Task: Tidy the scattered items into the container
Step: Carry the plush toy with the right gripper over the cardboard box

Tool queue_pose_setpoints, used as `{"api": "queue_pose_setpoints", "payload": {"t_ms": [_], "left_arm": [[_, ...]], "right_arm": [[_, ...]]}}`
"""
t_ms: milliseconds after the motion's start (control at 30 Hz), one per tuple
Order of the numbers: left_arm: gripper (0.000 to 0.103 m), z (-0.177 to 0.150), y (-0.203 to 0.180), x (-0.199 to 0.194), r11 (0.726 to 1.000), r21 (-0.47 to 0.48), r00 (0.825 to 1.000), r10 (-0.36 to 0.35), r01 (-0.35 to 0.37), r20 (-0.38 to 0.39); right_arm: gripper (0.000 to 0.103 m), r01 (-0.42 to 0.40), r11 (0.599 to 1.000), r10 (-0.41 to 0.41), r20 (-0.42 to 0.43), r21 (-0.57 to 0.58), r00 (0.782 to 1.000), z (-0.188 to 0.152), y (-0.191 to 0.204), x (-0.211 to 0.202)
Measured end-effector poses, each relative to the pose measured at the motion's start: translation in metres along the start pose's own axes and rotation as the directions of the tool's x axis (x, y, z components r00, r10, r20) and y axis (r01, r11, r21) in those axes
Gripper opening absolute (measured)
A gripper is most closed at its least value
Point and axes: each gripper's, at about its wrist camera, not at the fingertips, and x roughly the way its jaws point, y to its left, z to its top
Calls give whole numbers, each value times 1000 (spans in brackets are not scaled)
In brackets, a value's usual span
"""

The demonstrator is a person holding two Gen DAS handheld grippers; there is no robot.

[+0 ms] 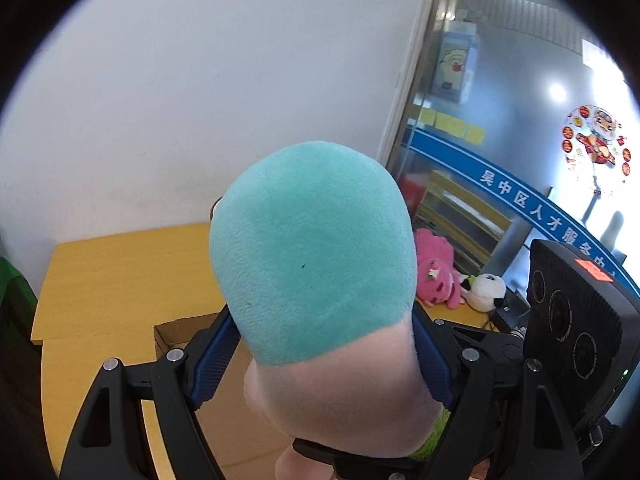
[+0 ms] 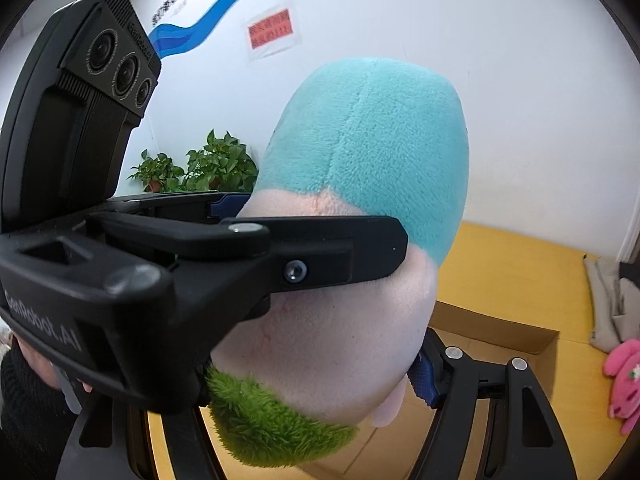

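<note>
Surface (image 1: 100,280): yellow wooden top against a white wall, carrying the box and the loose toys.
Box (image 2: 500,332): brown cardboard, open at the top, sitting on the surface right under the raised toy; only a corner and part of a wall show, and what lies inside cannot be seen from here.
Big toy (image 1: 316,248): a large plush, teal on top, pale pink below, with a shaggy green patch at its base; it hangs in the air above the box, clear of the surface.
Left tongs (image 1: 324,356): spread wide, blue pads pressed into either side of the pink part of the big toy.
Right tongs (image 2: 320,344): also spread wide around the same toy from the other side; only one blue pad shows against the plush, the other hidden behind the left tool.
Step in hand: by the look of it, a two-handed carry of the big toy toward the box.
Next move: likely lowering both hands together over the opening, then letting go on both sides at once so the toy drops in squarely.
Pink toy (image 1: 438,276): lying on the surface, well apart from the box, not yet tidied.
Panda toy (image 1: 486,292): just beside the pink one, also waiting.
</note>
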Motion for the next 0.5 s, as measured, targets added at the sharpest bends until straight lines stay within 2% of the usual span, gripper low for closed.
{"api": "queue_pose_setpoints", "payload": {"t_ms": [67,233,333,500], "left_arm": [[80,3,15,19,1000,-9,1000,10,-11,-29],[80,1,51,74,999,-40,994,11,-16,-110],[80,-9,78,107,997,-75,988,-2,-9,-157],[80,-37,121,158,991,-134,967,-24,-11,-253]], "right_arm": [[77,-10,1000,11,-20,24,1000,0,-23,2],[77,-19,997,25,-80,77,996,-13,-58,54],[77,-24,993,40,-133,118,990,-28,-79,92],[76,-35,980,78,-219,195,973,-61,-105,150]]}}
